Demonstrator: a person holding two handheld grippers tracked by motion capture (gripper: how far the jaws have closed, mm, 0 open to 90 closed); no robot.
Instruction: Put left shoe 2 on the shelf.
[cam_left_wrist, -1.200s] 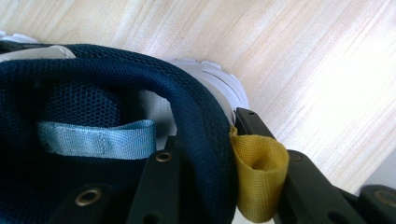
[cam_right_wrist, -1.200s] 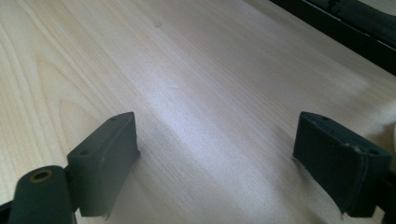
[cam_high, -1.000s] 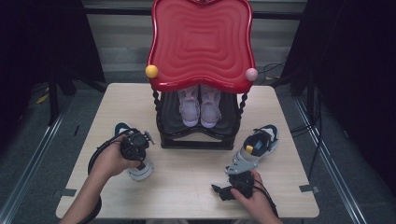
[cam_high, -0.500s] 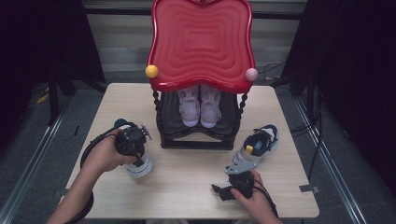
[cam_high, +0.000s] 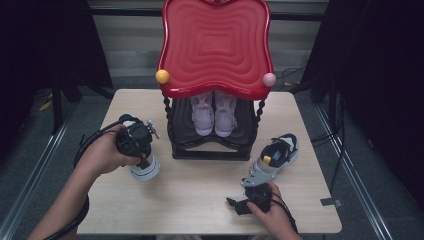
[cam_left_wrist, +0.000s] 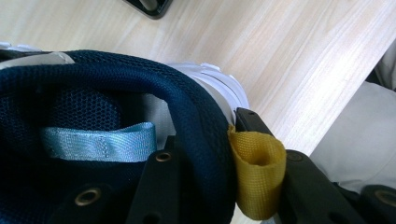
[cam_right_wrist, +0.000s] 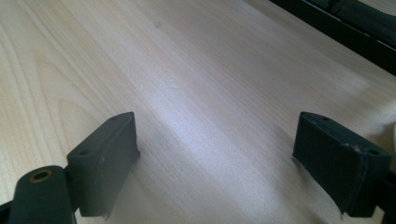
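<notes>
At the near edge of the pale wooden tabletop, right of centre, the right tongs lie low over the wood in the person's right hand. In the right gripper view their two black jaws stand wide apart with bare tabletop between them, so they are released and hold nothing.

Just beyond that hand, on the right side of the tabletop, a sneaker in white, grey and dark blue with a yellow patch lies on its own, apart from both grippers.

On the left side, a little farther in, the person's left hand holds the left tongs clenched on the heel collar of the other sneaker, a dark blue and white one. In the left gripper view one jaw sits inside the shoe against the blue mesh lining and the other outside, beside the yellow heel loop; a light blue strap lies inside the shoe. The shoe hangs toe-down just left of the rack, its white sole toward the tabletop; whether it touches the wood cannot be told.

At the far middle stands a black shoe rack with a pair of pale lilac shoes on its shelf and a wavy red top above them.
</notes>
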